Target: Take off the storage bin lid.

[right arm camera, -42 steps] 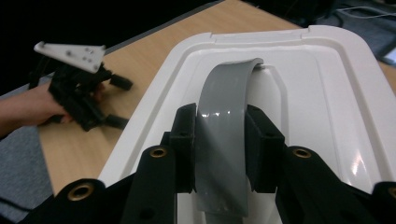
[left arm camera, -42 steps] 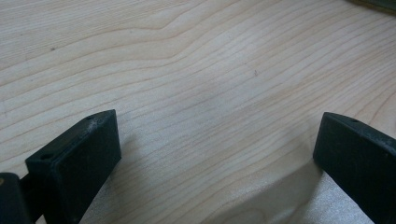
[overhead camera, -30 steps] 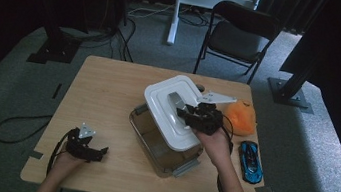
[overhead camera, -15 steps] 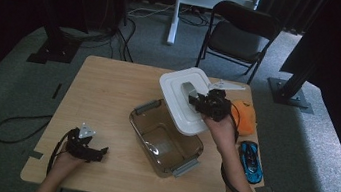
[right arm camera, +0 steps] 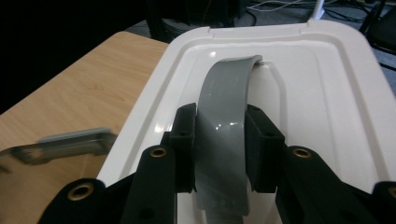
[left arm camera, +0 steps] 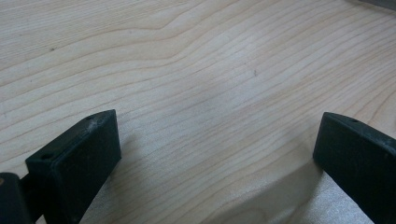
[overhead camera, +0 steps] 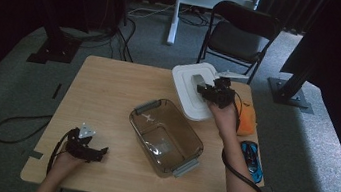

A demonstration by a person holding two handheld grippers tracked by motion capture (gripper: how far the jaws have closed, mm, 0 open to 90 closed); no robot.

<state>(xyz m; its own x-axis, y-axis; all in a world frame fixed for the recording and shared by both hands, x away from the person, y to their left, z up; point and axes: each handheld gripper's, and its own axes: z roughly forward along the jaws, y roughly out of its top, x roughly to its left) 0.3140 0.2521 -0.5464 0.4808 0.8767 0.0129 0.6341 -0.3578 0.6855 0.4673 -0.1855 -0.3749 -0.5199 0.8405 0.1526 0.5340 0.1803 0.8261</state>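
While the high view looks down on the wooden table (overhead camera: 108, 92), you can see the clear brownish storage bin (overhead camera: 166, 137) sitting open in the middle with nothing in it that I can make out. Its white lid (overhead camera: 190, 90) is off, over by the far right corner of the table, with the right gripper (overhead camera: 208, 90) on top of it. Just right of that hand there's an orange thing (overhead camera: 247, 119), and nearer the front edge a blue toy car (overhead camera: 250, 159). The left gripper (overhead camera: 100, 151) rests near the front left corner, well apart from the bin.

Left gripper view: bare wood grain (left arm camera: 201, 79) between two widely parted jaws, nothing between them.

Right gripper view is the only one that shows the grip properly: the right gripper (right arm camera: 219, 149) is clenched on the lid's grey handle (right arm camera: 223, 121), pads pressed on both sides. One grey bin latch (right arm camera: 74, 142) shows blurry at the left. No readable writing or labels anywhere.
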